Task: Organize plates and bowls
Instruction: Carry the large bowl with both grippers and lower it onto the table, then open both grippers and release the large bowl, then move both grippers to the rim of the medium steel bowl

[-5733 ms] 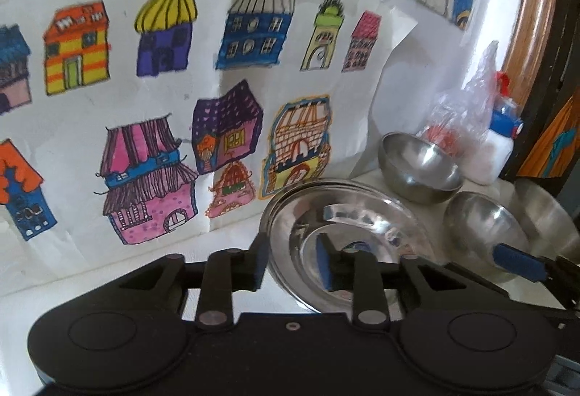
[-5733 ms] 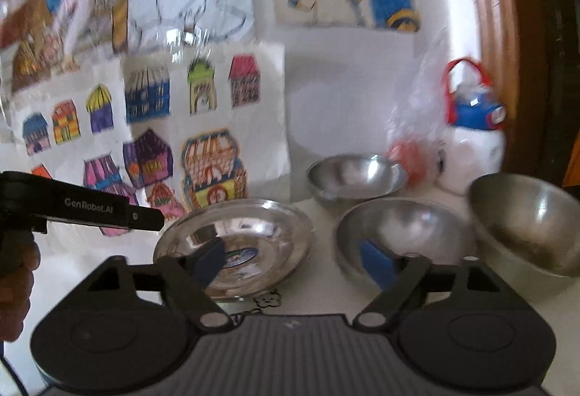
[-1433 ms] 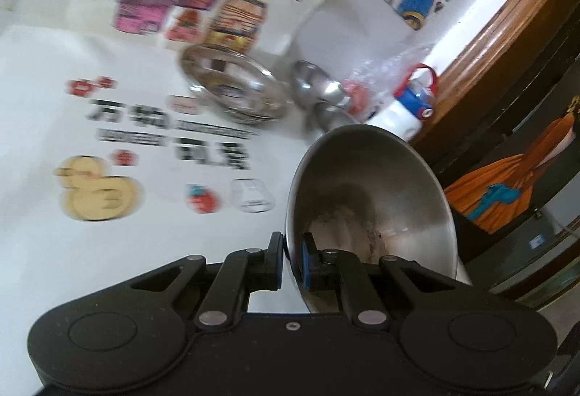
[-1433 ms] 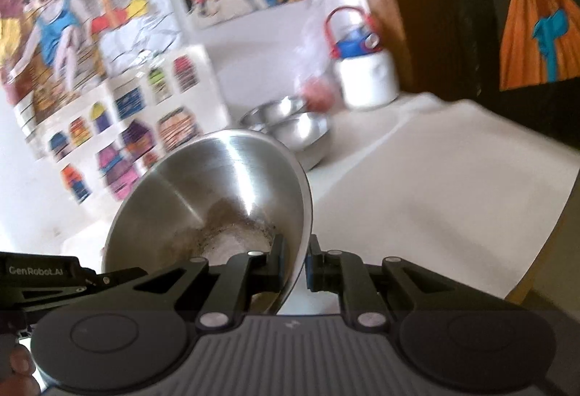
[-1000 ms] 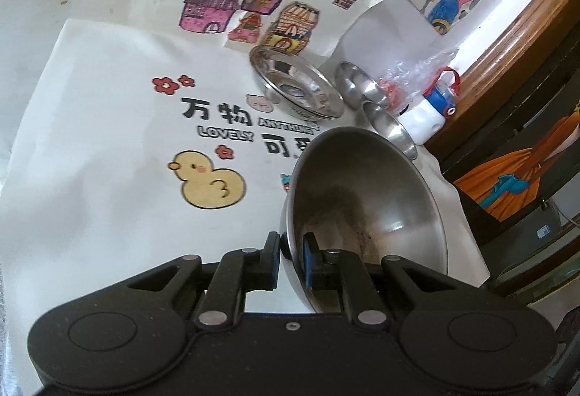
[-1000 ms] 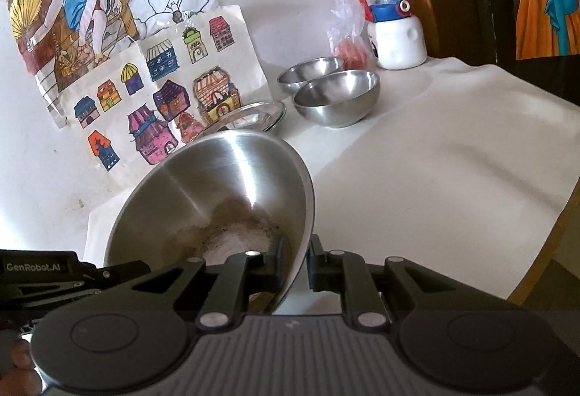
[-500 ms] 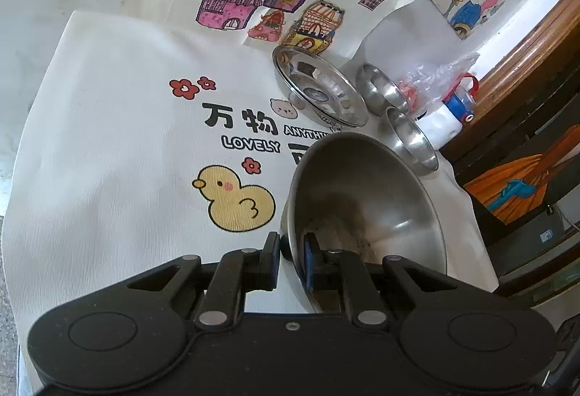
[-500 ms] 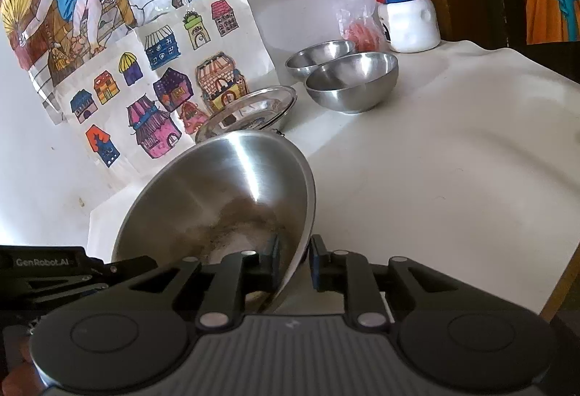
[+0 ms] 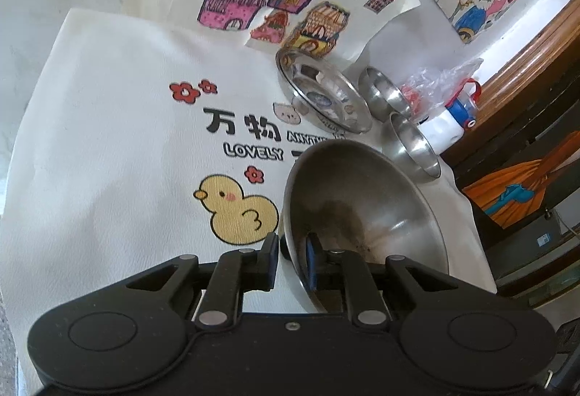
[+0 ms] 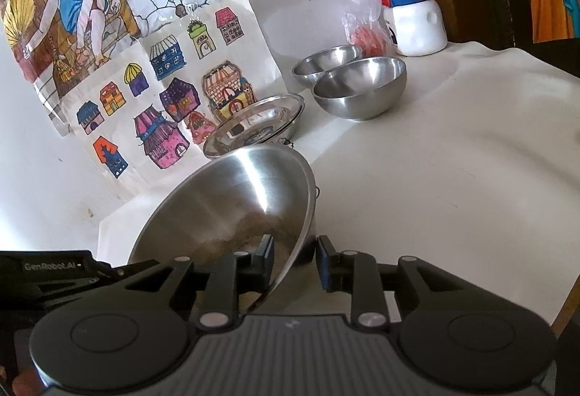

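A large steel bowl (image 9: 366,215) is seen at the near edge of the worktop (image 10: 453,178), on a white cloth printed with a yellow duck (image 9: 235,211). Its rim is straddled on opposite sides by both sets of tongs. In the left wrist view the left tongs (image 9: 291,260) are set narrowly about the rim at the bowl's 7 o'clock, one blue pad inside the bowl and the other outside; a thin gap can be made out on the outer side, so whether the rim is actually pinched cannot be told. In the right wrist view the right tongs (image 10: 293,263) are spread, with the rim standing between the pads and a clear gap left on the outer side; the left tool's black body is seen at 9 o'clock of that view.

Dark residue is visible on the bowl's inner bottom.

Beyond the bowl, toward 12 o'clock in the left wrist view, a steel plate (image 9: 322,99) is found near the wall. Toward 1 o'clock, two smaller steel bowls are placed just beside each other: the nearer bowl (image 10: 362,88) and the farther bowl (image 10: 326,61). Behind them a white bottle (image 10: 413,15) with a blue and red cap and a plastic bag (image 10: 362,19) are seen. Coloured house drawings (image 10: 166,106) are fixed to the wall.
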The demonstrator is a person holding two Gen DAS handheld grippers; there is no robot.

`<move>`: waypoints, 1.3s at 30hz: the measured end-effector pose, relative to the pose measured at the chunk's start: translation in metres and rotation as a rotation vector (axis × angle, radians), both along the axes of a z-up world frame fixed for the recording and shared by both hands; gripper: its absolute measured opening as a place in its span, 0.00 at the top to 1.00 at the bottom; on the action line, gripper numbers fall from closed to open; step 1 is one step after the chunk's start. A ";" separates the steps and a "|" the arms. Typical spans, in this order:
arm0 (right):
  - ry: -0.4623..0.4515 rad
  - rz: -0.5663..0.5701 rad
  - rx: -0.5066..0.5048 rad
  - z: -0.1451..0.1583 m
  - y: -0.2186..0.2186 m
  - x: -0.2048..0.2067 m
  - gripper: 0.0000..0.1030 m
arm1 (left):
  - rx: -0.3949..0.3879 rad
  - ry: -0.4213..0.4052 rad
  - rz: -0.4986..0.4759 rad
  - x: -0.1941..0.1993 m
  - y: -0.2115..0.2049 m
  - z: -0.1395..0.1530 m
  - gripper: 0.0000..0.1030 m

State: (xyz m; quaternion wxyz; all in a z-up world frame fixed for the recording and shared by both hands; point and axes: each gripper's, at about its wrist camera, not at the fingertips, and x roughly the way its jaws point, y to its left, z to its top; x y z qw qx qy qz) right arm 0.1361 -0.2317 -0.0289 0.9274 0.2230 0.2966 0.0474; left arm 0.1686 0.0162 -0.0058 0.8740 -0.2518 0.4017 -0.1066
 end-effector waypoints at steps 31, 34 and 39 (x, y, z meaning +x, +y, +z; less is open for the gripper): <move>-0.245 -0.139 -0.270 0.051 -0.063 -0.028 0.00 | 0.130 -0.317 -0.086 0.006 -0.044 0.081 0.03; -0.236 -0.136 -0.321 0.062 -0.081 -0.015 0.00 | 0.161 -0.303 -0.130 0.026 -0.064 0.086 0.01; -0.224 -0.169 -0.375 0.082 -0.115 0.021 0.00 | 0.147 -0.227 -0.189 0.079 -0.095 0.088 0.01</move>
